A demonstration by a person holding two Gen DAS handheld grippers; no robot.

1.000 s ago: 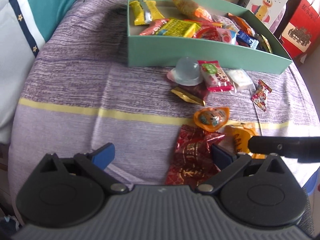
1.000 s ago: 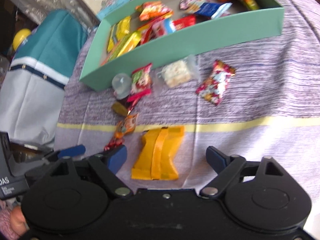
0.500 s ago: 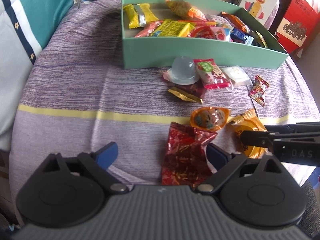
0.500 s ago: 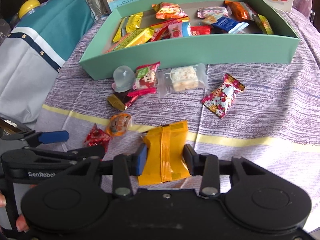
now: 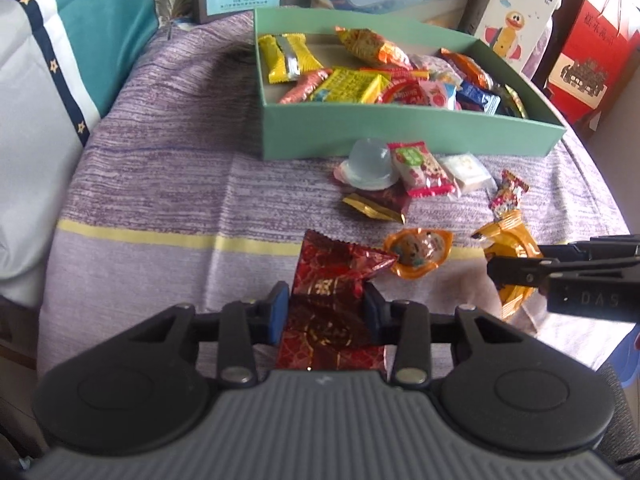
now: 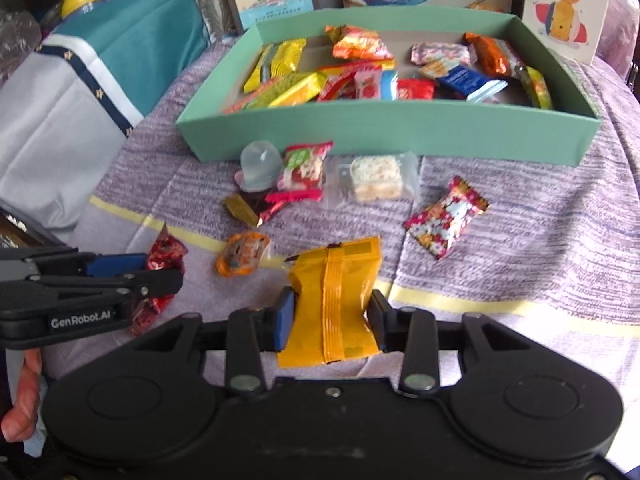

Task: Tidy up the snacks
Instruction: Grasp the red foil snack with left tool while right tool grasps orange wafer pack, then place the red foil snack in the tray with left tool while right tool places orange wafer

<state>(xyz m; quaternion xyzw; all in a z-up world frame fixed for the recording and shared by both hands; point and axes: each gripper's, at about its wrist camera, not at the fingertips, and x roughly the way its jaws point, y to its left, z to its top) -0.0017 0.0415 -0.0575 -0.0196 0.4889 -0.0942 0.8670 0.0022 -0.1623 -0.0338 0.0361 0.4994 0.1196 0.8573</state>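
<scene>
Two tools clamp thin wrappers: left tool (image 5: 325, 312) on red packet (image 5: 334, 300), right tool (image 6: 331, 322) on orange packet (image 6: 334, 296); I fear either slipping before the box (image 6: 384, 132).

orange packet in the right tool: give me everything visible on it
The orange packet is a glossy, crinkled pillow-style wrapper with a raised seam strip running lengthwise down its middle and sealed ends; a dark patch shows at its top left corner. The right tool is shut on its lower half, pads pinching both sides so the waist narrows. It points toward the green box. The left wrist view shows it edge-on in the grip. Whether it is lifted off the purple cloth is unclear.
</scene>
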